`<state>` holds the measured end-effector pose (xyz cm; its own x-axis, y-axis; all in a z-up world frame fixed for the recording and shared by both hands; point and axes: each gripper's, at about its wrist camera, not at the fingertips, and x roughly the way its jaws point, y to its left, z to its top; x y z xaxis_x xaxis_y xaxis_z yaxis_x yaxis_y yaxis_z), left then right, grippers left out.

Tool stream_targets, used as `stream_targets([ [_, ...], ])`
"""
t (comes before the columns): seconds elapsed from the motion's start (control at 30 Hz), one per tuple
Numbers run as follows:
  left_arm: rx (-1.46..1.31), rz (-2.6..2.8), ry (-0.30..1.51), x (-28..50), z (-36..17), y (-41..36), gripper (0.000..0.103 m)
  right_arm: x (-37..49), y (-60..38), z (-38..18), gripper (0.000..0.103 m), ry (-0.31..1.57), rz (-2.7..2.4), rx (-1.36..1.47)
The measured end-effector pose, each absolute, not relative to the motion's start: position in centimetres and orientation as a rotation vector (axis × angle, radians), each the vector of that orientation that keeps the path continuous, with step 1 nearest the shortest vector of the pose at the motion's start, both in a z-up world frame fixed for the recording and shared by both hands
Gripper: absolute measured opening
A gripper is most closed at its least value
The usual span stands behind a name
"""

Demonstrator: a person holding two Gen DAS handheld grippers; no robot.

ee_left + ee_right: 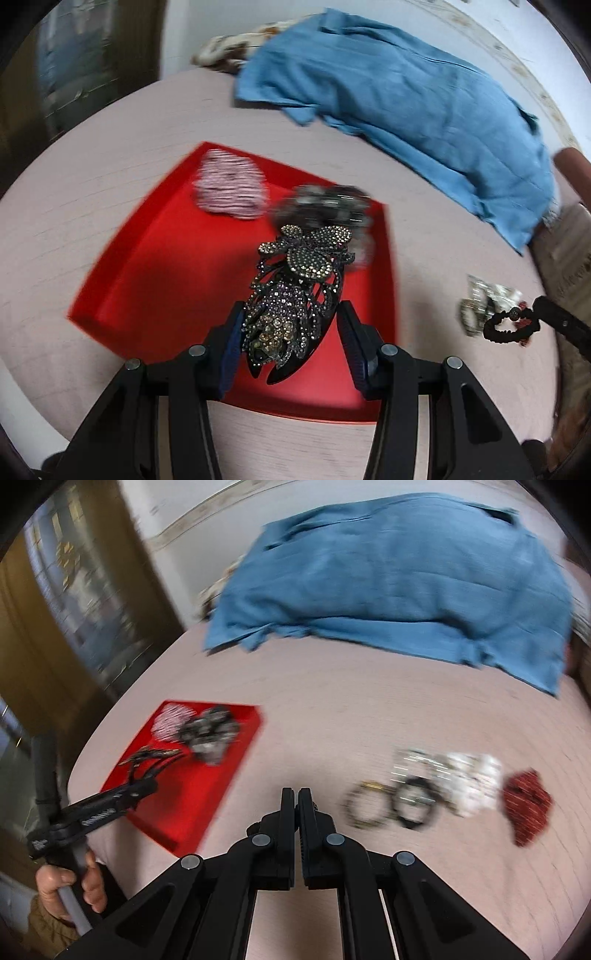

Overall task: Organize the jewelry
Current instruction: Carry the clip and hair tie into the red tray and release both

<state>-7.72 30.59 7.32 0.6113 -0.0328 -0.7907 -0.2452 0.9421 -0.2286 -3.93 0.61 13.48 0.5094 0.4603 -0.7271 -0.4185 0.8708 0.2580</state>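
With two pieces already lying in the red tray (pixel 155 280), the left tongs (pixel 291 317) grasp a rhinestone hair clip (pixel 295 295) above it, while the clenched, empty right tongs (pixel 296 797) hover near several loose pieces (pixel 443 794) left on the bed (pixel 332 709).

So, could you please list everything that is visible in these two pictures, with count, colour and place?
red tray: one, red, on the pink bedspread
rhinestone hair clip: one, dark with purple and gold stones, between the left fingers, above the tray
pink striped item: one, pink-white, far tray corner
grey sparkly piece: one, blurred, in the tray
loose jewelry pile: several rings and pieces, gold, black, white, red, on the bedspread right of the tray
blue cloth: one, far side of the bed
pink bedspread: one
left gripper: black
right gripper: black, fingers together
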Motion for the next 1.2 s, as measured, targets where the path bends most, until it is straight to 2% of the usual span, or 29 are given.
stream_targets([
  [0.2, -0.351, 0.288, 0.921, -7.8, 6.0, 35.7, 0.048, -2.9, 10.6, 12.8, 0.003, 0.930, 0.671, -0.028],
  [0.4, -0.375, 0.318, 0.914, -7.9, 5.2, 37.4, 0.048, -2.7, 17.8, 10.2, 0.003, 0.969, 0.741, -0.110],
  [0.8, -0.451, 0.242, 0.850, -8.7, 5.4, 38.1, 0.049, -3.6, 20.1, 5.8, 0.003, 1.077, 0.724, -0.212],
  [0.9, -0.493, 0.207, 0.801, -9.4, 6.0, 38.3, 0.054, -3.8, 20.9, 5.6, 0.003, 1.082, 0.726, -0.233],
  [1.03, -0.555, 0.207, 0.693, -11.1, 7.3, 39.1, 0.066, -3.8, 22.5, 5.4, 0.003, 1.086, 0.745, -0.260],
  [1.2, -0.628, 0.261, 0.630, -12.0, 7.5, 40.7, 0.068, -4.2, 24.3, 5.5, 0.003, 1.094, 0.803, -0.272],
])
